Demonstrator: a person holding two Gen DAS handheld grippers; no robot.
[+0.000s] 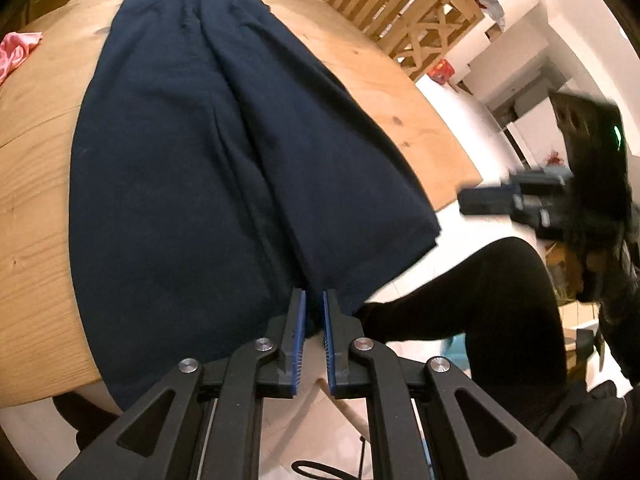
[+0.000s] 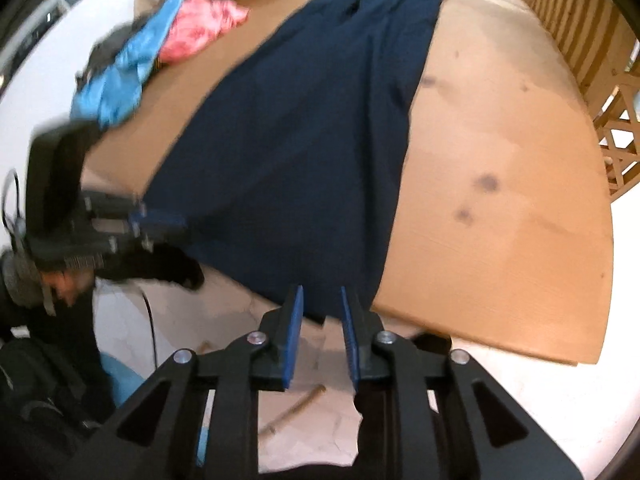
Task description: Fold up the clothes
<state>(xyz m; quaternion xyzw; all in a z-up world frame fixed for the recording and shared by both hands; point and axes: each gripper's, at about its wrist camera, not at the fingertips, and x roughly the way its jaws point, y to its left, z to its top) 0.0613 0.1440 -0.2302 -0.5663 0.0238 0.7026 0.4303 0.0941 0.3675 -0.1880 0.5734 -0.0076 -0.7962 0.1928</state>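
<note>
A long navy garment (image 1: 208, 140) lies flat on the wooden table (image 1: 36, 200), its black band at the far end and its near hem hanging over the table's edge. My left gripper (image 1: 314, 300) is shut on that hem near its middle fold; in the right wrist view the left gripper (image 2: 160, 218) shows its blue pads against the cloth's near left edge. My right gripper (image 2: 320, 300) stands open just off the near right corner of the navy garment (image 2: 304, 128), and its pads do not press on the cloth. In the left wrist view the right gripper (image 1: 480, 200) hovers beside the table's edge, apart from the cloth.
Pink cloth (image 2: 204, 24) and light blue cloth (image 2: 124, 76) are piled at the table's far left. A wooden slatted frame (image 1: 400, 4) stands behind the table. A person's leg in black (image 1: 480, 300) is below the table edge, over the white floor (image 2: 312, 412).
</note>
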